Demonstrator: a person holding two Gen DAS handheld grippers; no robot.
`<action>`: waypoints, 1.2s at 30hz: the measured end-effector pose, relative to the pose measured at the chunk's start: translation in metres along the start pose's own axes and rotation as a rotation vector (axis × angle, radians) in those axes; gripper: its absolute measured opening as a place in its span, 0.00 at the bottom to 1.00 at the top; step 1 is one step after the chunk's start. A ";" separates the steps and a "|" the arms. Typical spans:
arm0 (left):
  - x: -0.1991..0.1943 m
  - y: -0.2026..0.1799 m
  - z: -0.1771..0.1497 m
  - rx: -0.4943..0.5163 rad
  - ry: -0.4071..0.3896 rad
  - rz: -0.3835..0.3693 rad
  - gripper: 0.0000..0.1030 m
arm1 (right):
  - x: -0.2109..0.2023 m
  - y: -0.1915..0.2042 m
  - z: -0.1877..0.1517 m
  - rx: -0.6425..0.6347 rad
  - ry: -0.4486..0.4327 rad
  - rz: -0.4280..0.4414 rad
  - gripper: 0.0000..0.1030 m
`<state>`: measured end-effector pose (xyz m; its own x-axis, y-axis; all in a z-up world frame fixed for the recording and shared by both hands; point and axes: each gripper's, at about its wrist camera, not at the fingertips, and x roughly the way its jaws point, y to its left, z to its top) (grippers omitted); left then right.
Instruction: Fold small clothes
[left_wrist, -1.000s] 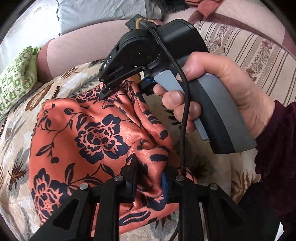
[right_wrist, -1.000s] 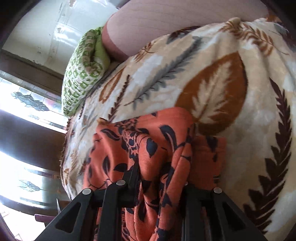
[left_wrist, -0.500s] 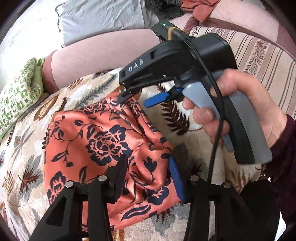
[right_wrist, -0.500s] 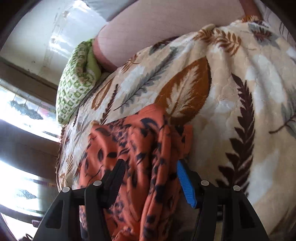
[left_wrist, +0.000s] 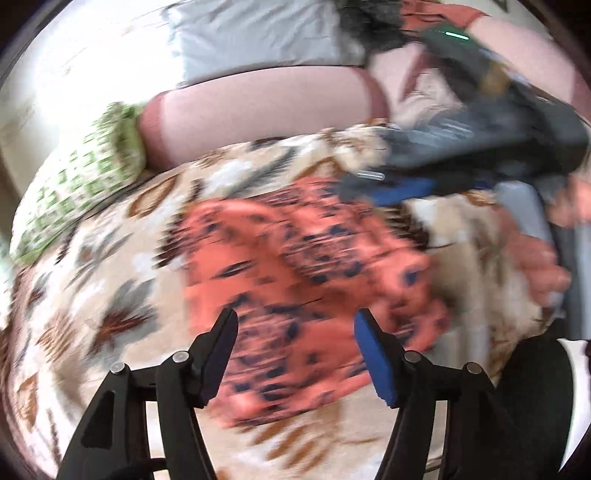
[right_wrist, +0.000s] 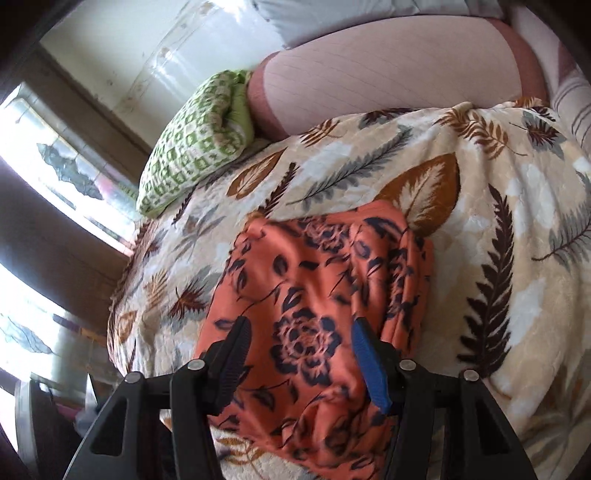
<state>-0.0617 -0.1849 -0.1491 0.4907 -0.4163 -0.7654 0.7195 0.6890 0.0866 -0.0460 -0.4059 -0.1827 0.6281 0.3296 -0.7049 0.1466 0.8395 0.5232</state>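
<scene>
Since a second ago both claws have released the orange floral garment (right_wrist: 314, 325). Left claw (left_wrist: 293, 347) and right claw (right_wrist: 299, 350) stand wide, holding nothing. Garment lies folded on the leaf-patterned blanket (right_wrist: 498, 206).

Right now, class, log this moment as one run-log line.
phase: fold just released | left hand-held gripper: open, empty | right hand-held gripper: open, empty | orange floral garment: folded on leaf-print blanket
</scene>
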 end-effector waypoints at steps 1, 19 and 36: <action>0.001 0.015 -0.002 -0.021 0.005 0.028 0.64 | 0.002 0.003 -0.004 -0.005 0.009 0.001 0.47; 0.049 0.053 -0.016 0.007 0.151 -0.018 0.64 | 0.006 -0.017 -0.049 0.059 0.177 0.001 0.37; 0.132 0.076 0.044 -0.016 0.166 0.145 0.70 | 0.086 -0.065 0.043 0.306 0.066 -0.022 0.38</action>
<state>0.0795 -0.2132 -0.2156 0.4999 -0.2099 -0.8403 0.6388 0.7446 0.1940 0.0309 -0.4504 -0.2564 0.5728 0.3480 -0.7422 0.3892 0.6814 0.6199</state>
